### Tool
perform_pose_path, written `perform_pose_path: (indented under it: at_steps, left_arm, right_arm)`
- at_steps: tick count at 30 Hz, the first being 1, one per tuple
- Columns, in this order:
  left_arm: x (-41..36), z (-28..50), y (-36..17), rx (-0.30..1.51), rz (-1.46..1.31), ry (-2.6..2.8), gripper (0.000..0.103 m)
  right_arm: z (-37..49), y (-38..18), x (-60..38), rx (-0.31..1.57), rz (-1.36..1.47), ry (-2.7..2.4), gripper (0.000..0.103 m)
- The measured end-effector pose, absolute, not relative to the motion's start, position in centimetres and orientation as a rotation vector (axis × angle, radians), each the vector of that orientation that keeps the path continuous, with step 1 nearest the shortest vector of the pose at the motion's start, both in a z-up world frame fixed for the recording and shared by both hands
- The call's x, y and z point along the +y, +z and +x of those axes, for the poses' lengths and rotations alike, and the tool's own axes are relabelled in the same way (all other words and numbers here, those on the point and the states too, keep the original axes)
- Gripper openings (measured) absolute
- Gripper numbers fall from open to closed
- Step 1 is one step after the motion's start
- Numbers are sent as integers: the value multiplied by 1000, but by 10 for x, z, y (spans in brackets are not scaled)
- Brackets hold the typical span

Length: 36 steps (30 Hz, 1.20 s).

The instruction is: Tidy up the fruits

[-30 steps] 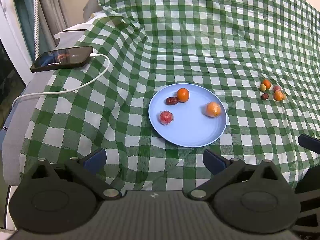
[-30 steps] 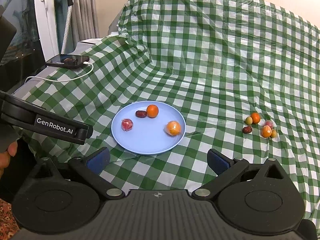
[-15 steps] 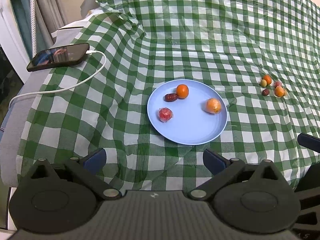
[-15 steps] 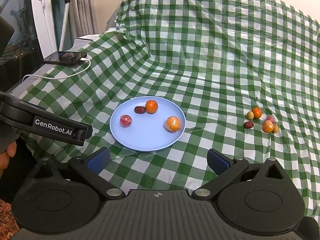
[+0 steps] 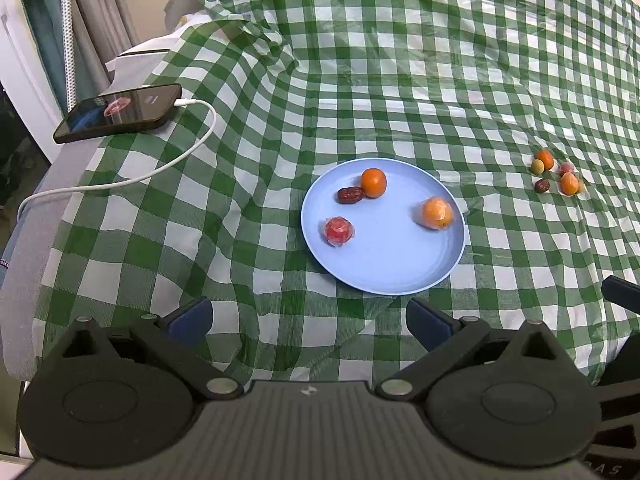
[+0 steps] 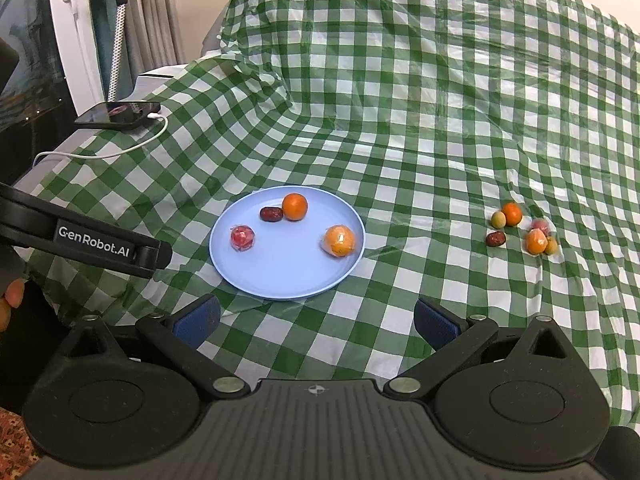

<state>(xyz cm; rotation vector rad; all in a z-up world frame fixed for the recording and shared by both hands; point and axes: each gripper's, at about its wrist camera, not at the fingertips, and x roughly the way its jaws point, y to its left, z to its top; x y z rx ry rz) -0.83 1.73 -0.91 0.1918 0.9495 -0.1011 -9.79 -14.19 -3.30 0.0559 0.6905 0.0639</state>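
Both cams are sitting slightly nearer/lower vs 1 s ago: the plate (image 5: 384,256) is looming a bit larger, so the approach is creeping in. No fruit has moved since then, which suggests a pause between picks, not a carry.

Left hand-held gripper (image 5: 308,316) is hanging released, jaws wide apart & empty, just near of the plate's near rim. Right hand-held gripper (image 6: 318,318) is likewise released w/ nothing between its pads, also near of the plate.

On the plate, 4 pcs are resting: small orange (image 5: 373,183) touching a dark date (image 5: 350,195) at the far side, a wrapped red fruit (image 5: 339,231) at left, a wrapped orange (image 5: 437,212) at right. Loose cluster (image 6: 520,230) is still waiting on the green check cloth (image 6: 400,100), well right of the plate, so the task looks roughly half done; a right-side reach seems likely next.

Right cam is showing six-ish pieces in the cluster plus the left unit's branded arm (image 6: 92,240); left cam is resolving the cluster poorly but is showing the phone (image 5: 120,114) & cable (image 5: 132,178) more clearly at far left.
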Motion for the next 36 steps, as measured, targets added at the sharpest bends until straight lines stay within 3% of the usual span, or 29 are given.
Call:
perform_pose_path:
  at_steps: [36]
  left_arm:
    - [1, 26, -20, 987, 228, -109, 103]
  right_arm:
    - [-79, -55, -176, 720, 150, -32, 102]
